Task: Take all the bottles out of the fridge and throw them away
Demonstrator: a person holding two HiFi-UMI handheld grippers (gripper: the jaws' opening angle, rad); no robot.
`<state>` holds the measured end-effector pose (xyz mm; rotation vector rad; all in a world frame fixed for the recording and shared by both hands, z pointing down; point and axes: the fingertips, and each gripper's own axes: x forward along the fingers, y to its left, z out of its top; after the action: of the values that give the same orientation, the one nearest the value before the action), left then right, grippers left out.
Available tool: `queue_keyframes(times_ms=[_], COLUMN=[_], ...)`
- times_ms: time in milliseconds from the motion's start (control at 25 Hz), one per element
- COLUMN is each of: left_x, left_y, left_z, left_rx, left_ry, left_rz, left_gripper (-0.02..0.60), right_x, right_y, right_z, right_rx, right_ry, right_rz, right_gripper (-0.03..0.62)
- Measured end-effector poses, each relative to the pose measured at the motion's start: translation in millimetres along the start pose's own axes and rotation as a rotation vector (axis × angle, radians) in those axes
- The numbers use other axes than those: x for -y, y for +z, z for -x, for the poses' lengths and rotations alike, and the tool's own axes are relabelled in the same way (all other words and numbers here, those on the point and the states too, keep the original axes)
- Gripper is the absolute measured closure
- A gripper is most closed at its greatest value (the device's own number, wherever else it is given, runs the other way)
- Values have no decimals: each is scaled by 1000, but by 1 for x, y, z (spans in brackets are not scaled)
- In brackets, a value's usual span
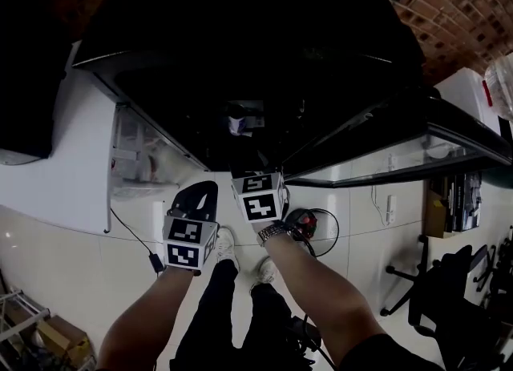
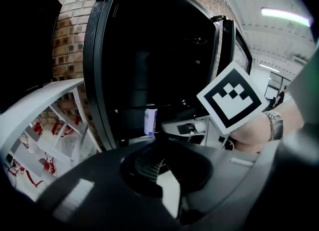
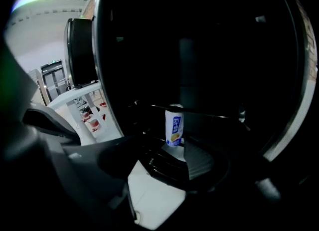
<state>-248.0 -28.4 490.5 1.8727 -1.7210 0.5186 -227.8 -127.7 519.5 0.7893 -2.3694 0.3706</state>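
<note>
Red brick wall (image 1: 449, 1) up behind, glossy white tiled floor (image 1: 72, 257) underfoot, and the tall black fridge (image 1: 240, 57) stands wide open, very dark inside. Its white door with wire racks (image 1: 80, 145) hangs out to the left, with red-and-white packets (image 2: 40, 127) in those racks. A dark-framed glass door (image 1: 401, 157) swings out to the right, and a black office chair (image 1: 433, 281) sits beyond it.

There's the target: one small white-and-blue bottle (image 3: 174, 125), upright on a dark shelf low in the fridge. It is the only bottle that shows in the gloom.

The right gripper (image 3: 175, 162) points straight at it. Its jaws are spread wide and hold nothing. The bottle stands just ahead of the gap, clear of both ridged pads (image 3: 198, 160).

The left gripper (image 2: 159, 167) hangs beside it, a touch further back. Its jaws are released too, parted by a narrow pale wedge and empty. From there the bottle sits deeper in and well apart. The right gripper's black-and-white marker cube (image 2: 231, 97) crosses the left gripper's view, with the hand (image 2: 249, 135) and its metal wristwatch (image 2: 271, 125) behind it.

Down below are dark trousers and white shoes (image 1: 224, 245), planted in front of the open fridge.
</note>
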Motion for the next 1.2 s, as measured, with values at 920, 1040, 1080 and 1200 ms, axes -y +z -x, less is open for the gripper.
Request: queue_keyframes(times_ms=[920, 1040, 1080, 1200], left_x=[-39, -41, -41, -42], left_y=[-18, -24, -25, -28], left_z=[-67, -67, -67, -67], left_rx=[37, 35, 35, 34], left_ry=[-25, -24, -24, -21], left_rz=[-26, -26, -26, -27], left_gripper=[578, 578, 578, 578], right_x=[33, 32, 32, 31], right_y=[-4, -1, 1, 7], right_z=[-133, -136, -137, -138], right_rx=[61, 69, 78, 96], right_ry=[-20, -17, -15, -10], right_rz=[43, 49, 55, 58], right_gripper=[244, 244, 244, 244])
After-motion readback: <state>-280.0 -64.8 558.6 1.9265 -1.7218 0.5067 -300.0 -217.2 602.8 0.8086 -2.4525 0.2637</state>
